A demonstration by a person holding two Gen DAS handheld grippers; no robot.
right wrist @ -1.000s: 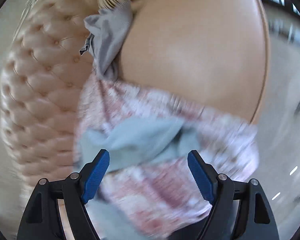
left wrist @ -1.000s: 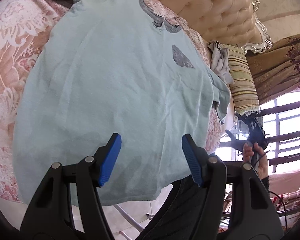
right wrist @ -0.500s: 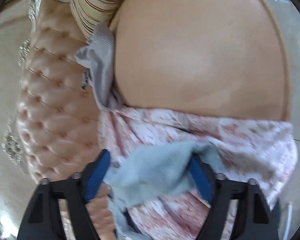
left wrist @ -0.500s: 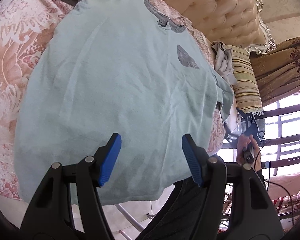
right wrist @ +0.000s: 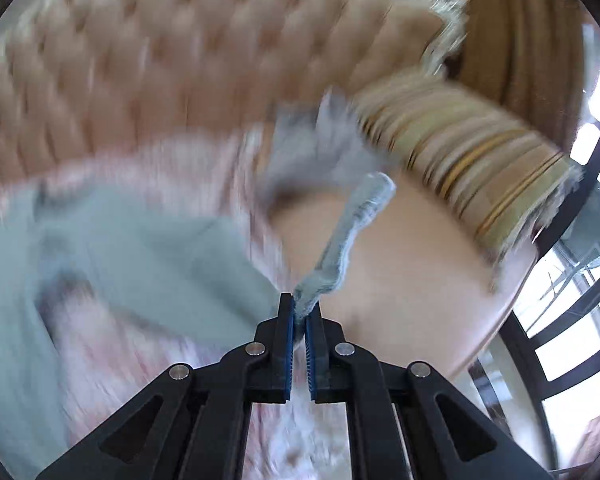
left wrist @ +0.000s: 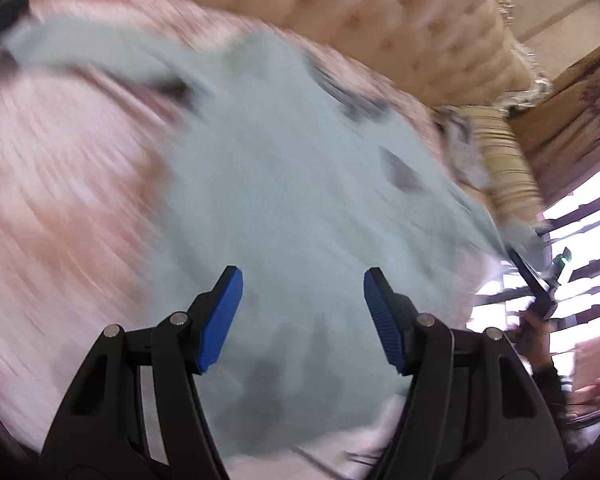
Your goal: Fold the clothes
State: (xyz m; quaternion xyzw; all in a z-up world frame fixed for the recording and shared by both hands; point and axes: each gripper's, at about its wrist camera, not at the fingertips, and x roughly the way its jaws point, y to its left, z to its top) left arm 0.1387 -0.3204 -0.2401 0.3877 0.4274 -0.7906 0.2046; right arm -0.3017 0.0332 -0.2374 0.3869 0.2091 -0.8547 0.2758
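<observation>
No writing readable. Right tool (right wrist: 299, 312) clenches the shirt (right wrist: 148, 248) edge; left tool (left wrist: 302, 304) hangs released over the shirt on the bed (left wrist: 60, 184).

you have a bed with a pink floral cover (left wrist: 60, 184) and a tufted beige headboard (right wrist: 140, 60). a pale blue t-shirt (left wrist: 284, 184) lies spread on the cover; a striped pillow (right wrist: 472, 160) and a crumpled grey cloth (right wrist: 316, 148) sit near the headboard.
</observation>
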